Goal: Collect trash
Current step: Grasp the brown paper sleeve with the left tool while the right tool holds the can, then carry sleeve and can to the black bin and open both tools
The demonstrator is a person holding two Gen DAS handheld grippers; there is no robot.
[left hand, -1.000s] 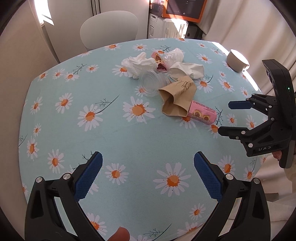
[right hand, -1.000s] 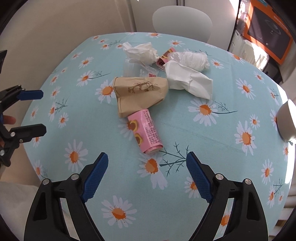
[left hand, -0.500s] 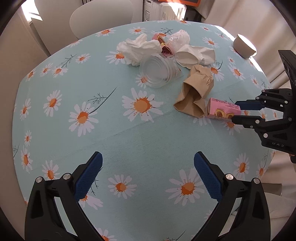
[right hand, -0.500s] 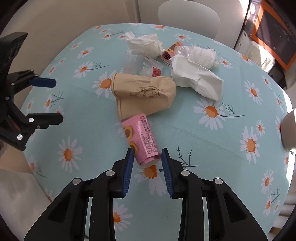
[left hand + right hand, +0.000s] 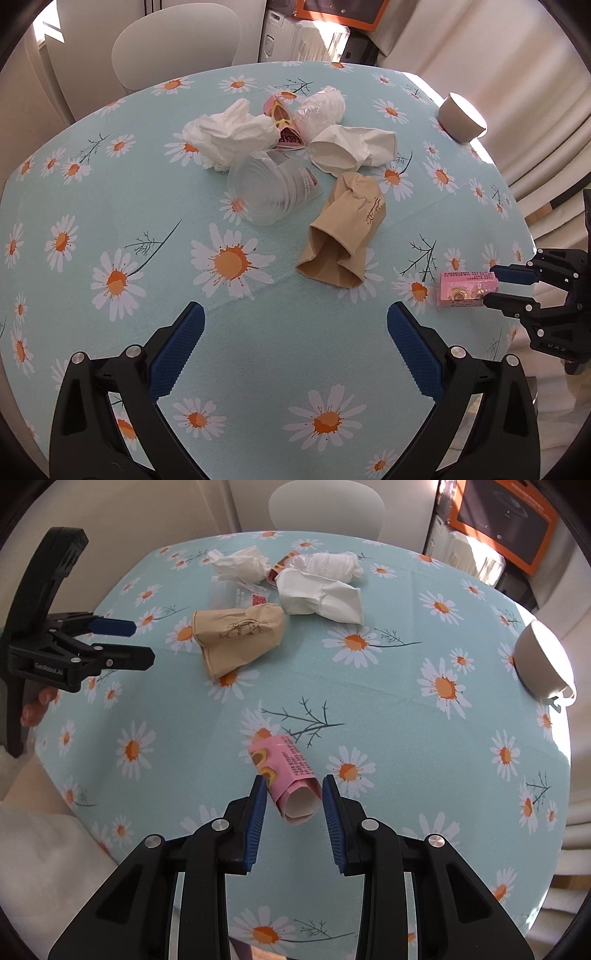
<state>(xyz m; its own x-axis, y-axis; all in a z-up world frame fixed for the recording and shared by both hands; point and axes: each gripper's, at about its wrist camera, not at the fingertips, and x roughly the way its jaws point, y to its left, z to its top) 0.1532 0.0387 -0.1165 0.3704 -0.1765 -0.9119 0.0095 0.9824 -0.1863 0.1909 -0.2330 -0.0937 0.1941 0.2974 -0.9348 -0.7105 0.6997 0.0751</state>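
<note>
My right gripper (image 5: 294, 790) is shut on a pink carton (image 5: 286, 773) and holds it just above the tablecloth; it also shows in the left wrist view (image 5: 466, 288) at the right edge. My left gripper (image 5: 295, 330) is open and empty over the near table, and appears at the left of the right wrist view (image 5: 138, 640). On the table lie a brown paper cup (image 5: 345, 236), a clear plastic cup (image 5: 271, 192), a crushed white cup (image 5: 352, 151), crumpled tissue (image 5: 229, 134), a plastic wrap ball (image 5: 319, 109) and a pink wrapper (image 5: 282, 123).
A round table with a daisy-print light blue cloth (image 5: 147, 206) holds everything. A beige bowl (image 5: 461, 118) sits near the far right edge. A white chair (image 5: 177, 44) stands behind the table. Curtains (image 5: 517, 74) hang at the right.
My right gripper closed around the pink carton and pulled it away from the brown cup toward the table's edge. My left gripper stayed open and shifted a little.
</note>
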